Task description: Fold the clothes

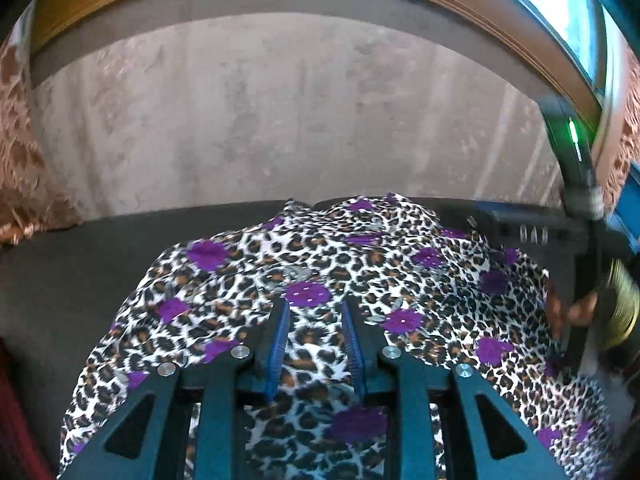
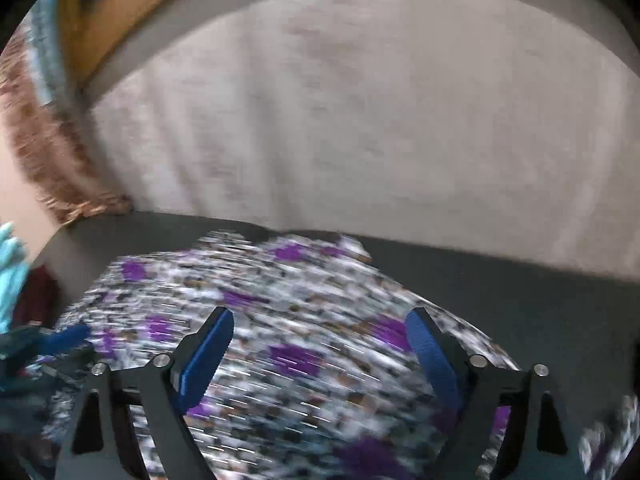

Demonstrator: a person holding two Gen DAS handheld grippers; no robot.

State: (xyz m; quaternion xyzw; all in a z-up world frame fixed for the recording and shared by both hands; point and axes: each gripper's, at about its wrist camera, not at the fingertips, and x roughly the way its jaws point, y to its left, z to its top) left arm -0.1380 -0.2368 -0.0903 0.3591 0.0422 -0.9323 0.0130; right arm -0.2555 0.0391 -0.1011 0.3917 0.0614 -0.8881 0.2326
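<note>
A leopard-print garment with purple blotches lies spread on a dark grey table. My left gripper hovers over its middle with the blue pads a narrow gap apart, nothing between them. In the right wrist view the same garment is motion-blurred below my right gripper, whose blue pads stand wide apart and empty. The other gripper shows at the left edge of the right wrist view.
A pale patterned wall rises behind the table's far edge. A brown patterned curtain hangs at the left. A black stand with a green light is at the right, with a hand near the cloth's right edge.
</note>
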